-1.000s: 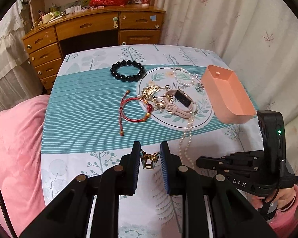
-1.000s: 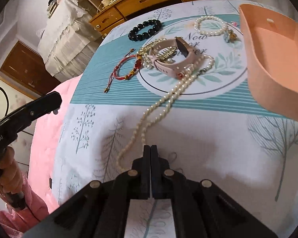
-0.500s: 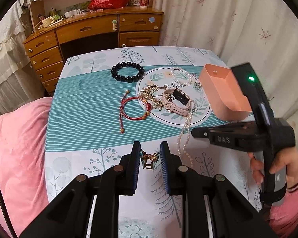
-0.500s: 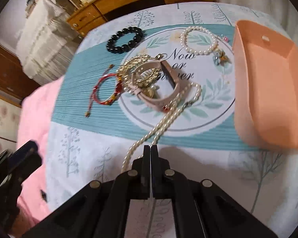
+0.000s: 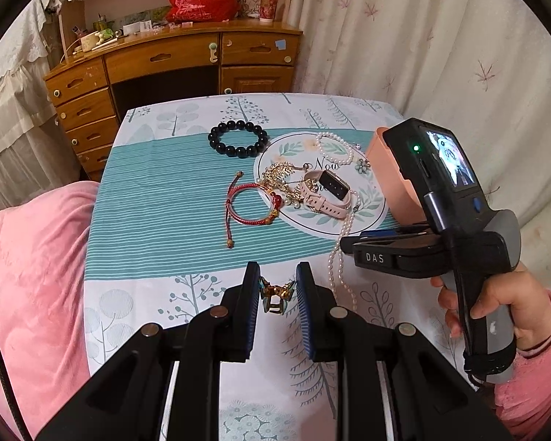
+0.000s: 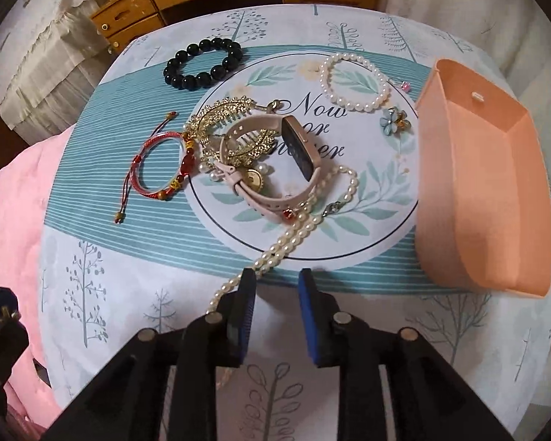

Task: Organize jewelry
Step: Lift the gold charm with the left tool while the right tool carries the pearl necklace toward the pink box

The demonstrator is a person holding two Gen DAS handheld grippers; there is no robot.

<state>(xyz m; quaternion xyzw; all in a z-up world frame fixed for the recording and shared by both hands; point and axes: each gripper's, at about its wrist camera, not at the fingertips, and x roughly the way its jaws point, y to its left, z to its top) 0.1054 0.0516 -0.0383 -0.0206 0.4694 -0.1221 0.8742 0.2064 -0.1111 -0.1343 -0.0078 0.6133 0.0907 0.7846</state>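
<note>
One small gold and teal earring (image 5: 274, 295) is held in the left gripper (image 5: 274, 286), low over the worktop (image 5: 158, 213). The right gripper (image 6: 274, 286) is spread wide with nothing in it, just in front of the pink watch (image 6: 275, 158). Beside the watch are seen one long pearl necklace (image 6: 294, 231), one pearl bracelet (image 6: 354, 82), one black bead bracelet (image 6: 202, 63) and one red cord bracelet (image 6: 161, 169). One peach box (image 6: 485, 198) is placed to the right of the watch.

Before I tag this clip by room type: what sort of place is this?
Probably a bedroom at home: a wooden desk with drawers, curtains, and a pink blanket beside the cloth-covered table.
</note>
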